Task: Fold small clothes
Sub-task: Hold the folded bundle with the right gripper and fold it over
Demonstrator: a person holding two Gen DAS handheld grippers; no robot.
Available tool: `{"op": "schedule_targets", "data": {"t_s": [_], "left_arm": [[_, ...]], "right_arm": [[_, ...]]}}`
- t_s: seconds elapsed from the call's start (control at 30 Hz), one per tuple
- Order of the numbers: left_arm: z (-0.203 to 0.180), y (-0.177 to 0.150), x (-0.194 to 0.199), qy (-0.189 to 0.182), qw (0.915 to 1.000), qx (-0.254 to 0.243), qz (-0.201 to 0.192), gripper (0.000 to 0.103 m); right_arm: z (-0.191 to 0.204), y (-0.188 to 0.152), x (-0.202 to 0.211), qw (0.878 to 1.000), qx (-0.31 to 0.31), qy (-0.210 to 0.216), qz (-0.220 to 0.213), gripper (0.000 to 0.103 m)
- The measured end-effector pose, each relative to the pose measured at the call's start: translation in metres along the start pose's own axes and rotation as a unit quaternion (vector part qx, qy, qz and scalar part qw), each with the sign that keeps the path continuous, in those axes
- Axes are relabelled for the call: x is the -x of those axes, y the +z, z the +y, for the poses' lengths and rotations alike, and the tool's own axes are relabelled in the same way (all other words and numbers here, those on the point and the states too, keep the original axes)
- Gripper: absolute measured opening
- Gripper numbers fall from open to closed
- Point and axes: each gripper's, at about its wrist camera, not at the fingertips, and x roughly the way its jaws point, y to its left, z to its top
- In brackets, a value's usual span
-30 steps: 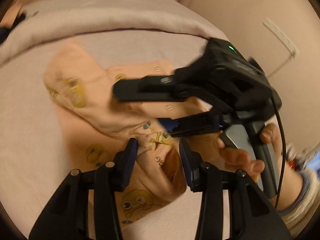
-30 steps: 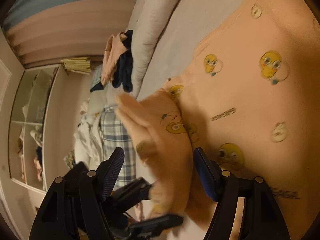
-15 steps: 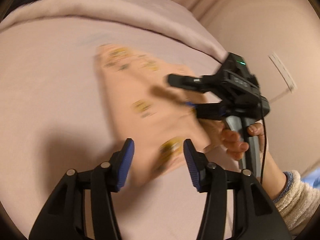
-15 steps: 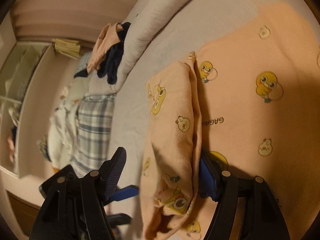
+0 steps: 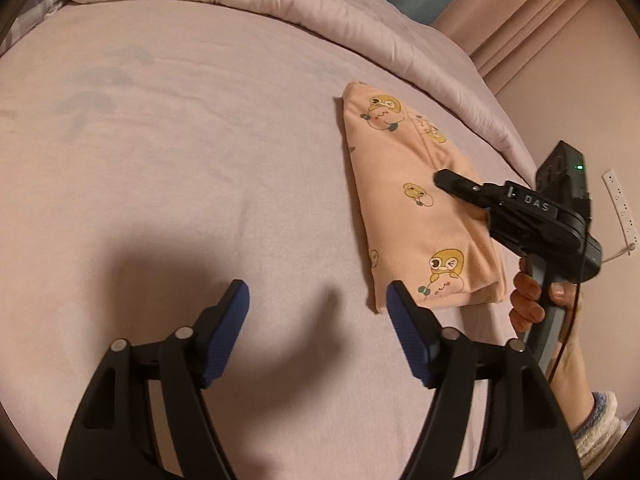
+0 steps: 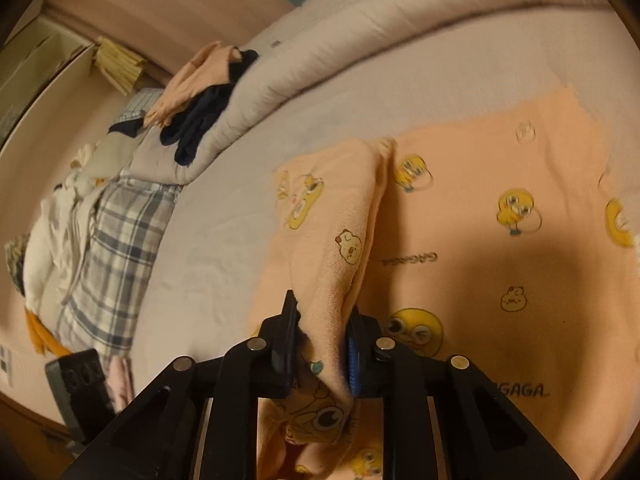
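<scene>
A peach garment (image 5: pixel 404 208) printed with yellow ducks lies folded on the pink bed sheet (image 5: pixel 180 160), right of centre in the left wrist view. My left gripper (image 5: pixel 318 304) hovers over bare sheet just left of the garment's near corner; its jaws are opening with nothing between them. My right gripper (image 6: pixel 322 320) comes in from the right, held by a hand (image 5: pixel 528 300). Its jaws are closing on a raised fold of the peach garment (image 6: pixel 332 248), and the cloth is pinched between the pads.
A rolled pink duvet (image 5: pixel 280 4) runs along the far side of the bed. Dark and peach clothes (image 6: pixel 200 112) lie heaped on it, with a plaid cloth (image 6: pixel 116 248) and white laundry (image 6: pixel 52 232) beyond. A wall with a white power strip (image 5: pixel 620 208) stands at the right.
My left gripper let go of the garment, swung left over bare sheet and widened. The right gripper's jaws closed from wide apart onto the garment's fold.
</scene>
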Motion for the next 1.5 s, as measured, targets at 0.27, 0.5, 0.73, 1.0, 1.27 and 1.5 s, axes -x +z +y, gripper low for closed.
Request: {"op": "schedule_targets", "data": {"t_s": [0.27, 0.5, 0.73, 1.0, 1.27, 1.5], "left_arm": [[0.0, -0.006, 0.011, -0.009, 0.9999, 0.002, -0.01, 0.079], [-0.004, -0.008, 0.011, -0.013, 0.9999, -0.003, -0.006, 0.079], [-0.005, -0.007, 0.006, -0.012, 0.9999, -0.002, 0.002, 0.079], [-0.011, -0.008, -0.001, -0.013, 0.9998, -0.009, 0.012, 0.079], [-0.015, -0.007, -0.006, -0.015, 0.9996, -0.014, 0.021, 0.079], [-0.018, -0.006, -0.008, -0.011, 0.9995, -0.021, 0.021, 0.079]], "right_arm": [[0.02, 0.003, 0.02, 0.998, 0.041, -0.039, -0.035, 0.021], [0.011, 0.006, 0.029, 0.997, 0.031, -0.064, -0.03, 0.021], [-0.003, 0.011, 0.051, 0.994, 0.026, -0.097, -0.045, 0.021], [-0.012, 0.011, 0.07, 0.989, 0.022, -0.129, -0.068, 0.021], [-0.041, 0.002, 0.066, 0.987, -0.02, -0.148, -0.062, 0.021], [-0.061, -0.003, 0.062, 0.986, -0.044, -0.156, -0.048, 0.021]]}}
